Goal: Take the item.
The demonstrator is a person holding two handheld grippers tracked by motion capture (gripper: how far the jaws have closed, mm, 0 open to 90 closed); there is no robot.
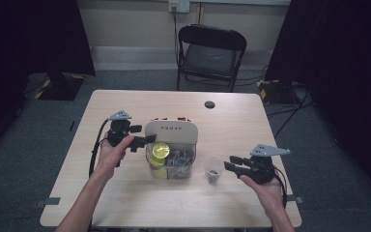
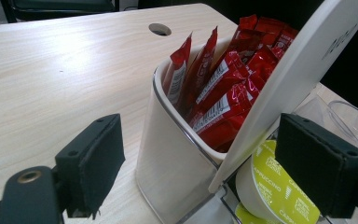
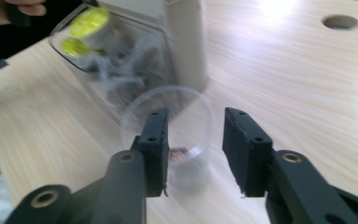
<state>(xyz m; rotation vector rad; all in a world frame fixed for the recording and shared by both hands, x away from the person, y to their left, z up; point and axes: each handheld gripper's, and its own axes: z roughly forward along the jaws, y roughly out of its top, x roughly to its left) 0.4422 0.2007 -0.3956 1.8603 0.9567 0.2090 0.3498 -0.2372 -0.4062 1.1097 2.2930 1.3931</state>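
A storage box (image 1: pixel 170 150) stands mid-table with its white lid (image 1: pixel 170 130) tilted up. Its rear white compartment (image 2: pixel 172 154) holds several red sachets (image 2: pixel 228 79). The clear front part (image 3: pixel 121 60) holds yellow-green and grey capsules. My left gripper (image 1: pixel 145 141) is open at the box's left side, its jaws spread either side of the white compartment and lid (image 2: pixel 303 70). A yellow-green capsule (image 2: pixel 270 186) sits close to its right jaw. My right gripper (image 1: pixel 229 163) is open, its jaws (image 3: pixel 196 116) just short of a clear plastic cup (image 3: pixel 168 121) with something brown in the bottom.
The cup (image 1: pixel 213 171) stands right of the box. A cable hole (image 1: pixel 209 104) lies in the table's far half. A black folding chair (image 1: pixel 210 53) stands behind the table. Bare wood spreads left, right and in front of the box.
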